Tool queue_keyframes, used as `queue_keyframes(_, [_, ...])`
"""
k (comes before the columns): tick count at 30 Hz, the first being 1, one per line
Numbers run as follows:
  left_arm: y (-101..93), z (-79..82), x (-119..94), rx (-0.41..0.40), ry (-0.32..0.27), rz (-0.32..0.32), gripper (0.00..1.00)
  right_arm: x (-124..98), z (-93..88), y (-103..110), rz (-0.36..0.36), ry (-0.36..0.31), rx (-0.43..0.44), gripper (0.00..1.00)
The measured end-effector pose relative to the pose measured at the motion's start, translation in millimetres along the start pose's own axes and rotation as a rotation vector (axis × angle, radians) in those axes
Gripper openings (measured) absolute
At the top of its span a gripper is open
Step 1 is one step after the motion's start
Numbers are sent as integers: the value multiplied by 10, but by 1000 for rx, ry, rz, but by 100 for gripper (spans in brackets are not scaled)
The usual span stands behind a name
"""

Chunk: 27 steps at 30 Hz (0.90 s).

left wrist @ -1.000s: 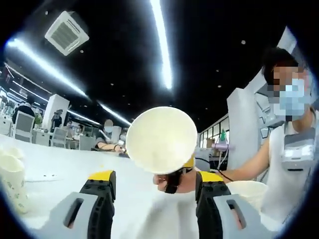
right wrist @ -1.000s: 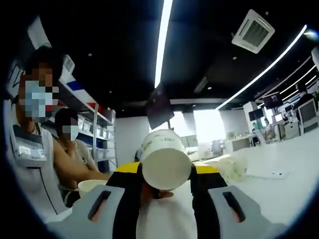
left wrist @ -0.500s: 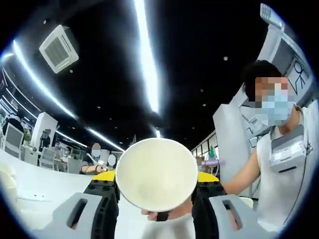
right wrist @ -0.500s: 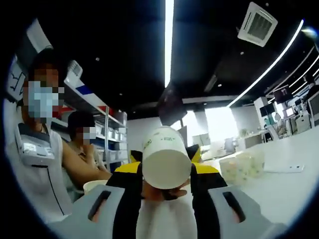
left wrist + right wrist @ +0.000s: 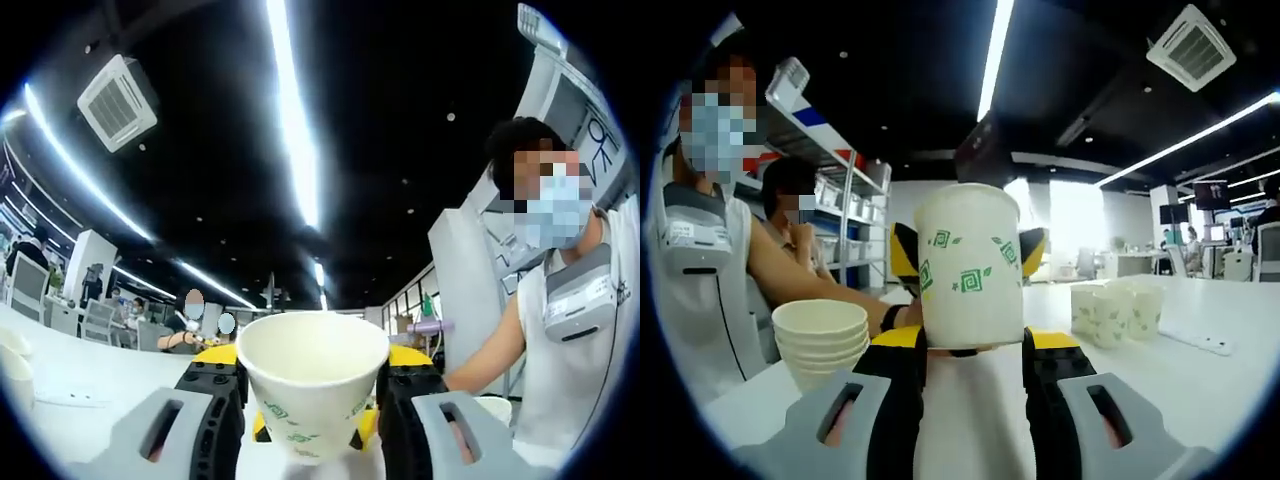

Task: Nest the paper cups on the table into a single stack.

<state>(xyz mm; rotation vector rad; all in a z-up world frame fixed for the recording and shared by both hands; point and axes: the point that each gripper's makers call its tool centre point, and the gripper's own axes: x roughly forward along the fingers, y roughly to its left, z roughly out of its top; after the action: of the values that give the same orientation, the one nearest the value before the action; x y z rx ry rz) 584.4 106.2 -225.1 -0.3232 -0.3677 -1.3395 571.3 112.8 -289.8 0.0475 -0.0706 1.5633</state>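
Note:
A white paper cup [image 5: 970, 265] with green leaf marks stands upright in the air, held near its base by my shut right gripper [image 5: 975, 345]. In the left gripper view the same cup [image 5: 312, 385] shows its open mouth on top, between the jaws of my left gripper [image 5: 310, 368]. Those jaws flank the cup closely, and whether they press it I cannot tell. The left gripper's striped fingertips [image 5: 903, 252] show on either side behind the cup. A nested stack of cups [image 5: 820, 335] stands on the table at the left. Several single cups [image 5: 1110, 310] stand at the right.
The white table [image 5: 1210, 400] stretches out below, with a small white object [image 5: 1210, 345] lying on it. A seated person in a white vest [image 5: 695, 240] is close by the cup stack, also the person [image 5: 575, 330] in the left gripper view. More cups [image 5: 15, 375] stand at that view's left edge.
The cup has turned from lying along the grippers to upright. Both views have tipped down toward the table. The left jaws have drawn in around the cup.

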Motion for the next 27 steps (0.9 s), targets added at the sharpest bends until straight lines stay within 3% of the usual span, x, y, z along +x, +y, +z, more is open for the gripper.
queue_keyframes(3, [61,-48,-16,-17,38,41,53,-26,-22,-66,-23,4,-1,41])
queue_keyframes(7, [120,-24,-50,0,35,83,52,-63,-40,-124,-42,7,25,48])
queue_keyframes(13, [201,5,-101,31,46,137,51,-158,-38,-164,-64,20,-2,50])
queue_keyframes(14, [189,12,-104,29,48,131,51,-184,-17,-187,-71,12,-4,50])
queue_keyframes(17, [-51,169,-92,-60,-36,-7,51,-263,31,-306,-110,-12,9,49])
queue_keyframes(23, [-227,451,-125,-90,-189,-104,49,-339,15,-413,-158,-14,11,47])
queue_keyframes(27, [-287,496,-130,-95,-211,-130,46,-349,9,-439,-170,-2,3,46])
